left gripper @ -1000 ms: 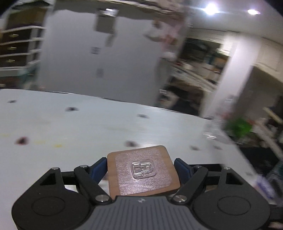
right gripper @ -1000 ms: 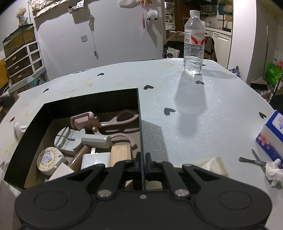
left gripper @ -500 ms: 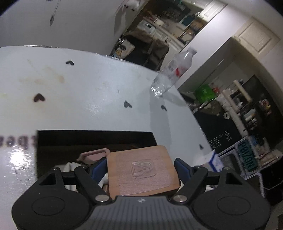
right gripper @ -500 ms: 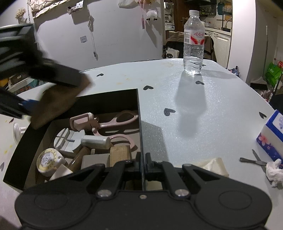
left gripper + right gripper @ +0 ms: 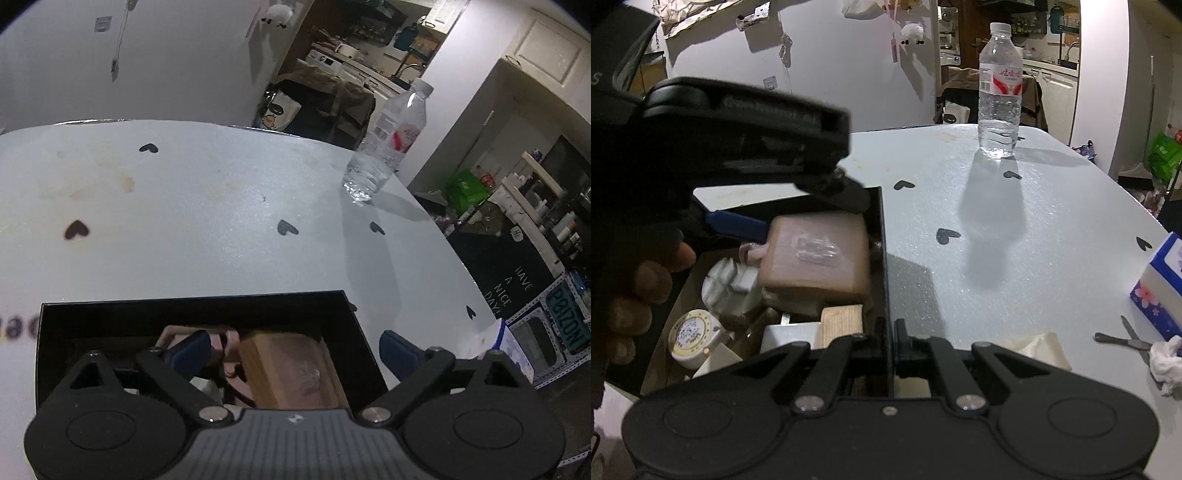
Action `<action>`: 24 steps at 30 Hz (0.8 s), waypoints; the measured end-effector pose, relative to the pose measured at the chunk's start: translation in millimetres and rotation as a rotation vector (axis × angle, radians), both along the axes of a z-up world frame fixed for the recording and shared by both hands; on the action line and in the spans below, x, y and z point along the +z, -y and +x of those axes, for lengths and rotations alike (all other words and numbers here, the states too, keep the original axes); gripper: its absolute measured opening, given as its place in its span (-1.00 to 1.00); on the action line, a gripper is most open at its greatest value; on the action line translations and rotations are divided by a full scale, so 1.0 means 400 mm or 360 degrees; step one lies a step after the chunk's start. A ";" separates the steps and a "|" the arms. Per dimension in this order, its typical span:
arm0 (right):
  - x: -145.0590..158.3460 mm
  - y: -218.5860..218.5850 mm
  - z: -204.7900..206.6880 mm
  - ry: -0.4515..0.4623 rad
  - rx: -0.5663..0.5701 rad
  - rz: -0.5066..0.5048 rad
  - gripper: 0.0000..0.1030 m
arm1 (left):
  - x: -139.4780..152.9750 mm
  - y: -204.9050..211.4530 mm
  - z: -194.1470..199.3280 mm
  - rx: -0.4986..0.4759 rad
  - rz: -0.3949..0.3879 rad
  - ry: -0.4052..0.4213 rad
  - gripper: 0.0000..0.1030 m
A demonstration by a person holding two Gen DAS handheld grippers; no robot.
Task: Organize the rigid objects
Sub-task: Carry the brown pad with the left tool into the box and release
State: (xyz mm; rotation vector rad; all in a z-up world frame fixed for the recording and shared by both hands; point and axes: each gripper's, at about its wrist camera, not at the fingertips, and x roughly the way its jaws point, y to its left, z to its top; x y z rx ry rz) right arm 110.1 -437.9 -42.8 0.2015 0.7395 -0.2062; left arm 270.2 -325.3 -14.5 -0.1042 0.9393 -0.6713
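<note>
The left gripper point(image 5: 291, 350) hangs spread wide over the black box point(image 5: 192, 308), the square wooden coaster point(image 5: 816, 254) lying loose just below it atop the clutter, while the right gripper point(image 5: 889, 334) pinches the box's near right wall.

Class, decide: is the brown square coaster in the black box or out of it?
In. The brown square coaster lies atop the items inside the black box; the left gripper is open above it.

The blurred left hand-held gripper point(image 5: 783, 206) hides the black box's point(image 5: 882, 258) far-left interior.
</note>
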 end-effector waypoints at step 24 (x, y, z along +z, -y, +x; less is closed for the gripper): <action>-0.002 0.003 0.000 0.0006 -0.0001 0.0018 -0.92 | 0.049 -0.066 -0.085 -0.0115 0.0121 -0.0055 1.00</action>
